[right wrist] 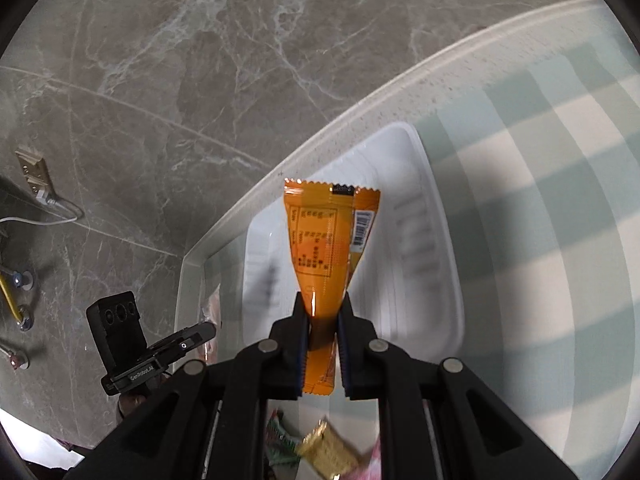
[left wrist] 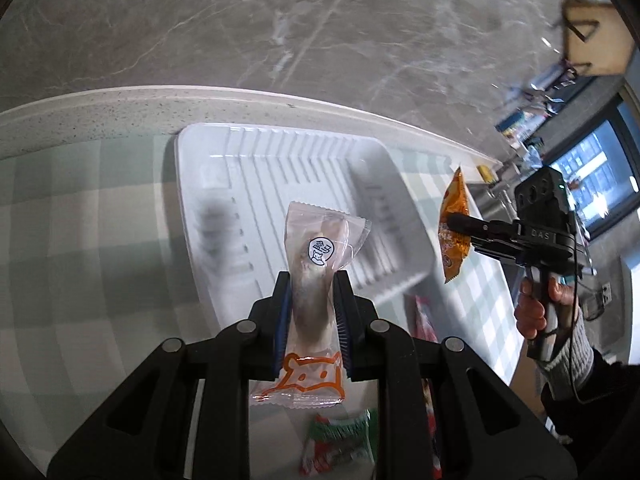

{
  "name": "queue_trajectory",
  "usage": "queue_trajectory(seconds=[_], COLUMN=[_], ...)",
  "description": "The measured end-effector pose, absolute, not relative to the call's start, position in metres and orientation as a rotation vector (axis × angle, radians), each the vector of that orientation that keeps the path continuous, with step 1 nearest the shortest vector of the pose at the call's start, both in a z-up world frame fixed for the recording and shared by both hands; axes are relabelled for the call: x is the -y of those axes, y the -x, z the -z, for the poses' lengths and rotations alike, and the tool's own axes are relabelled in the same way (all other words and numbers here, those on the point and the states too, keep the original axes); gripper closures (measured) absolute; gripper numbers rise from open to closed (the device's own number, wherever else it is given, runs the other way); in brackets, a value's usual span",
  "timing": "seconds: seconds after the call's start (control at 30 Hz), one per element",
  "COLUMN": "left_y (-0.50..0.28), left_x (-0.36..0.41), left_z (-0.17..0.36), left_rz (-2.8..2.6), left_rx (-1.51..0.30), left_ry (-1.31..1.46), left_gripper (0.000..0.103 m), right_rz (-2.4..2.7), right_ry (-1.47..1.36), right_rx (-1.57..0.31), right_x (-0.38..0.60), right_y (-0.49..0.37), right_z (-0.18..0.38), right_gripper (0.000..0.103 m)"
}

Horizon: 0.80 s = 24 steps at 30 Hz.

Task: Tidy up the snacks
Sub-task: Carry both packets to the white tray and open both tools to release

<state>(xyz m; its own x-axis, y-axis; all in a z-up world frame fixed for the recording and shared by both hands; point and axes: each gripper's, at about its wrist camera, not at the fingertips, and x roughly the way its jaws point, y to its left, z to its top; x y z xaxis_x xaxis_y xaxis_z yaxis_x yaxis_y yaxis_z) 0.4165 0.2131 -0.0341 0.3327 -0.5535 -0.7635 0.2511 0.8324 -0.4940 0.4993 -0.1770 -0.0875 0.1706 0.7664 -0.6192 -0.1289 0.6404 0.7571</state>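
The grey veined marble floor (left wrist: 280, 20) fills the upper field of both of my wrist views. Below it lies the pale speckled worktop (left wrist: 100, 116), covered by a cloth of mint-green and white checks (left wrist: 60, 240). On the cloth, close to the worktop's far edge, sits the white ribbed plastic tray (left wrist: 304, 168), with nothing in it that I can see.

My left gripper (left wrist: 310, 304) has its fingers pinching a clear plastic snack packet with an orange animal outline and a round blue-and-white sticker (left wrist: 316, 264); the packet stands out forward over the near rim of the tray.

My right gripper (right wrist: 323, 322) has its fingers pressed tight on the lower part of an orange foil snack packet with a barcode and printed table (right wrist: 320, 232), held above the tray. In the left view this packet (left wrist: 454, 232) hangs beside the tray's right end, with the person's hand (left wrist: 536, 304) on the gripper handle.

Loose on the cloth near me lie a green-and-red wrapper (left wrist: 344, 440) and a gold foil sweet (right wrist: 328, 452).
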Motion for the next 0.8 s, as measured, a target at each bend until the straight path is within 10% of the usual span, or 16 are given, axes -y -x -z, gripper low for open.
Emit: queue_trajectory(seconds=[0.57, 0.8], left_y=[-0.467, -0.468], left_x=[-0.196, -0.196], left_z=[0.085, 0.084], left_rz=[0.382, 0.341], left_rx=[-1.165, -1.112], left_ry=[0.283, 0.287], left_gripper=[0.081, 0.079], right_rz=[-0.638, -0.623], right_ry=[-0.400, -0.307], right_rx=[-1.248, -1.181], right_x=[0.135, 0.133], right_y=[-0.537, -0.528], right_z=[0.112, 0.101], right_gripper=[0.085, 0.059])
